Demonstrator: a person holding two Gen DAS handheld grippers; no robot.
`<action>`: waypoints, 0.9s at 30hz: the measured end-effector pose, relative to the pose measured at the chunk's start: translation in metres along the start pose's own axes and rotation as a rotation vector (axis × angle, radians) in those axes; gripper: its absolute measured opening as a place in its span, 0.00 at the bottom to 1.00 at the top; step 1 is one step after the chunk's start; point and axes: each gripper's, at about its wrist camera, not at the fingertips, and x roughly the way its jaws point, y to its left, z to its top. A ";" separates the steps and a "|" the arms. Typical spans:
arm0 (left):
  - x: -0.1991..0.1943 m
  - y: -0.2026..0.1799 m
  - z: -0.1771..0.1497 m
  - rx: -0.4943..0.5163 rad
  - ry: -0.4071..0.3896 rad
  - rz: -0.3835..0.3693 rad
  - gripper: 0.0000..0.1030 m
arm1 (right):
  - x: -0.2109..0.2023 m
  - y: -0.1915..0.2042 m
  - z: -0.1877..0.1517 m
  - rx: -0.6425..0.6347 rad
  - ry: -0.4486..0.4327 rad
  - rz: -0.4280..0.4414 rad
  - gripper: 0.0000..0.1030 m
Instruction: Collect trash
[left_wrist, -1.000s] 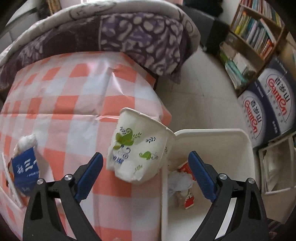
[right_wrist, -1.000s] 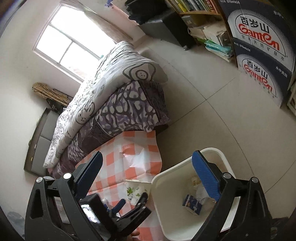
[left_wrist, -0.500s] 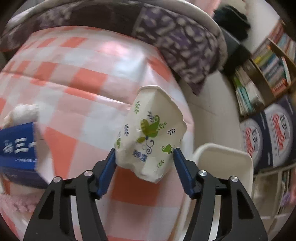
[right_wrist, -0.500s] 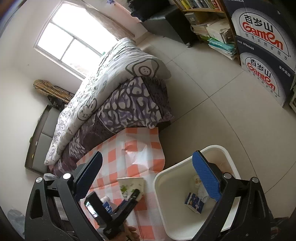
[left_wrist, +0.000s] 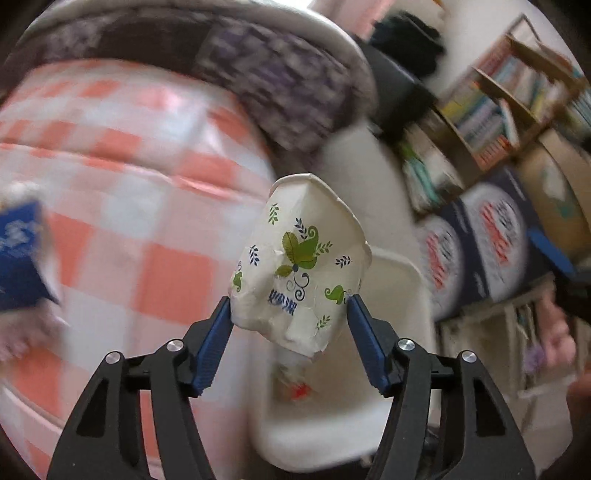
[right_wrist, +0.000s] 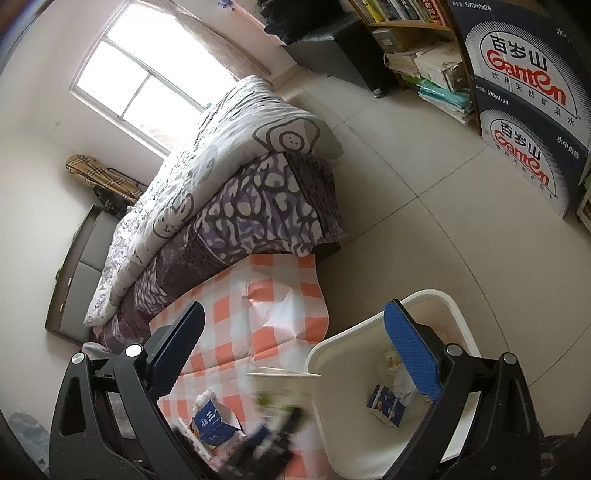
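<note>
1. The left tool (left_wrist: 290, 308), whose jaws have just been moving, is squeezing a crumpled paper cup (left_wrist: 299, 258) and holding it in the air, by the white bin (right_wrist: 461, 321).
2. The bin is already holding a small carton (right_wrist: 386, 404) and paper.
3. A blue box (right_wrist: 212, 421) is waiting on the checked desk (right_wrist: 280, 314).
4. The right tool (right_wrist: 295, 356) is hanging wide, holding nothing.

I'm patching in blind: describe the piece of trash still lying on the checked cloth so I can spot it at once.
Start at the orange-and-white checked cloth spread at the foot of the bed, left of the white bin. Near its lower edge lies a small blue carton with white lettering, top flap open. Unlike the crumpled paper cup with green leaves, it isn't held by any tongs.
</note>
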 end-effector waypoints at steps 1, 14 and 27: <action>0.003 -0.007 -0.005 0.009 0.030 -0.032 0.63 | 0.001 0.001 -0.001 -0.003 0.004 0.000 0.91; -0.072 0.106 0.007 -0.284 -0.190 0.466 0.72 | 0.014 0.025 -0.022 -0.079 0.060 0.009 0.91; -0.114 0.264 -0.009 -0.671 -0.216 0.505 0.36 | 0.054 0.094 -0.079 -0.383 0.169 -0.045 0.91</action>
